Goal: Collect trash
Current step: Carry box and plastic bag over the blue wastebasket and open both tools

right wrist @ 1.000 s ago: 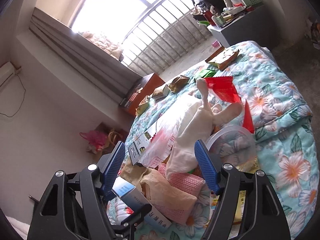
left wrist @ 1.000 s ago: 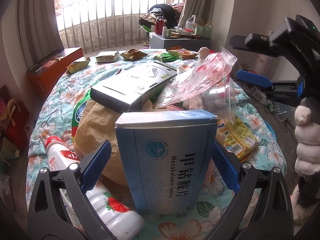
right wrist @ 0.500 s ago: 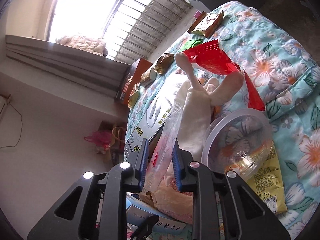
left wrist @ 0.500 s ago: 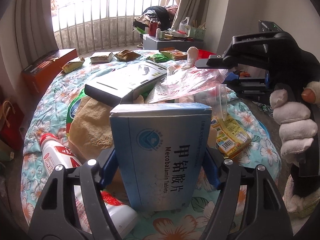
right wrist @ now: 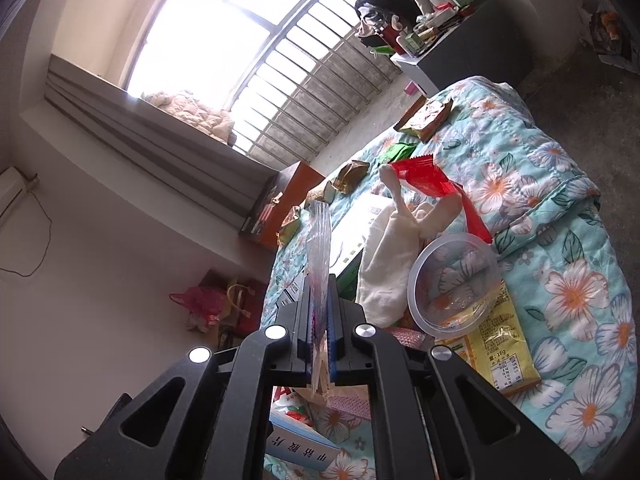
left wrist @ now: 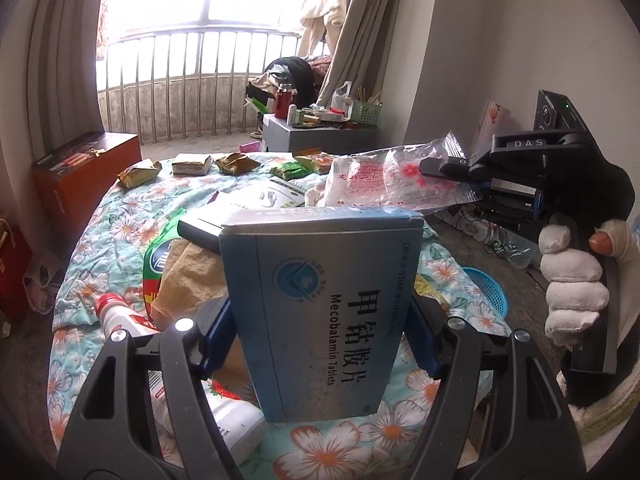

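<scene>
Left gripper (left wrist: 320,344) clamps the stiff, light tablet box (left wrist: 324,308) by its side edges; right gripper (right wrist: 319,320) pinches the limp plastic bag (left wrist: 392,180) (slippery, I judge) at one edge.

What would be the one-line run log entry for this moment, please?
left gripper: shut on blue tablet box | right gripper: shut on clear plastic bag | step: both lifted

Blue box (left wrist: 324,312), teal floral quilt (right wrist: 560,208), red wrapper (right wrist: 424,178), clear red-printed bag (left wrist: 384,184), blue-padded black tool (left wrist: 320,344).
</scene>
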`<state>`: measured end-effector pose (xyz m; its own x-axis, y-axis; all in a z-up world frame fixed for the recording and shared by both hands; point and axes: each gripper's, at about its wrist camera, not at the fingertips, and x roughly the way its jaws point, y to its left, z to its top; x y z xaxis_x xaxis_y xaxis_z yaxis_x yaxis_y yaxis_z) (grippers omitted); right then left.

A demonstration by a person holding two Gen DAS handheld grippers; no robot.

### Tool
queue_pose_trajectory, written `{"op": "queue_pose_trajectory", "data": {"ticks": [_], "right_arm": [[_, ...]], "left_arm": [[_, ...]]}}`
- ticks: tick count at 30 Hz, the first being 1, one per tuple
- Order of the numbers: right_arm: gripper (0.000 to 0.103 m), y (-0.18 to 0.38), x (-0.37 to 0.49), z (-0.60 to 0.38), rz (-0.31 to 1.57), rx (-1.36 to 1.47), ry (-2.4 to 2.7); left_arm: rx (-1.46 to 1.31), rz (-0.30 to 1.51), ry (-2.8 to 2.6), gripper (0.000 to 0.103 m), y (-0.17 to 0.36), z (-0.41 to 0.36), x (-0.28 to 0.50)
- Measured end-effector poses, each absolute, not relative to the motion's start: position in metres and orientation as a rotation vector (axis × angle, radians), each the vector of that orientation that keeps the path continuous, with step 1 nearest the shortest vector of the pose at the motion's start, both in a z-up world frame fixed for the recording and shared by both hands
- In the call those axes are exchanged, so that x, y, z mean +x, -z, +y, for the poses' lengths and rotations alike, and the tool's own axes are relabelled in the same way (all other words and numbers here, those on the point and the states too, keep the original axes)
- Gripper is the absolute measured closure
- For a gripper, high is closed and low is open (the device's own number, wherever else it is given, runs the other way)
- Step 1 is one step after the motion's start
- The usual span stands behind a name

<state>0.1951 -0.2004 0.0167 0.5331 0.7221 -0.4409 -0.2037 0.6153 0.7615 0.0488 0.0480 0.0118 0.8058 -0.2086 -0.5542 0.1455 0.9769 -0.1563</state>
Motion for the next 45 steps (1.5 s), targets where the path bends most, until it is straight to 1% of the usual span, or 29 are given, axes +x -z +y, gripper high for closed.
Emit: {"op": "queue_pose_trajectory", "data": {"ticks": [7, 12, 17, 21, 26, 32, 37, 42, 43, 44, 45], "right_arm": [[0.097, -0.045, 0.162, -0.254, 0.684, 0.739, -0.585], [0.097, -0.052, 0.133, -0.319, 0.585, 0.753, -0.449], [0.097, -0.043, 0.104, -0.396, 0.509, 0.743, -0.205], [0.098, -0.017, 0.088, -0.456, 0.493, 0.768, 0.002], [0.097, 0.04, 0.091, -0.517, 0.524, 0.856, 0.194], [0.098, 0.112, 0.111, -0.568, 0.594, 0.976, 0.333], [0.097, 0.162, 0.139, -0.602, 0.636, 1.045, 0.408], [0.097, 0.193, 0.164, -0.63, 0.638, 1.101, 0.454], [0.095, 0.199, 0.171, -0.636, 0.64, 1.105, 0.453], [0.093, 0.207, 0.179, -0.642, 0.649, 1.114, 0.452], [0.089, 0.214, 0.185, -0.649, 0.66, 1.119, 0.457]], "left_arm": [[-0.16, 0.59, 0.31, 0.035, -0.044, 0.034, 0.057], [-0.176, 0.648, 0.456, 0.035, -0.064, -0.002, 0.092], [-0.136, 0.732, 0.622, 0.035, -0.078, -0.072, 0.142], [-0.039, 0.784, 0.717, 0.035, -0.079, -0.152, 0.18], [0.083, 0.902, 0.8, 0.035, -0.048, -0.266, 0.232], [0.185, 0.994, 0.835, 0.035, 0.016, -0.386, 0.284], [0.256, 1.05, 0.813, 0.035, 0.07, -0.461, 0.317], [0.281, 1.059, 0.763, 0.034, 0.104, -0.511, 0.338], [0.271, 1.046, 0.743, 0.034, 0.109, -0.518, 0.344], [0.268, 1.036, 0.716, 0.033, 0.116, -0.525, 0.35], [0.271, 1.038, 0.684, 0.018, 0.123, -0.53, 0.355]]}}
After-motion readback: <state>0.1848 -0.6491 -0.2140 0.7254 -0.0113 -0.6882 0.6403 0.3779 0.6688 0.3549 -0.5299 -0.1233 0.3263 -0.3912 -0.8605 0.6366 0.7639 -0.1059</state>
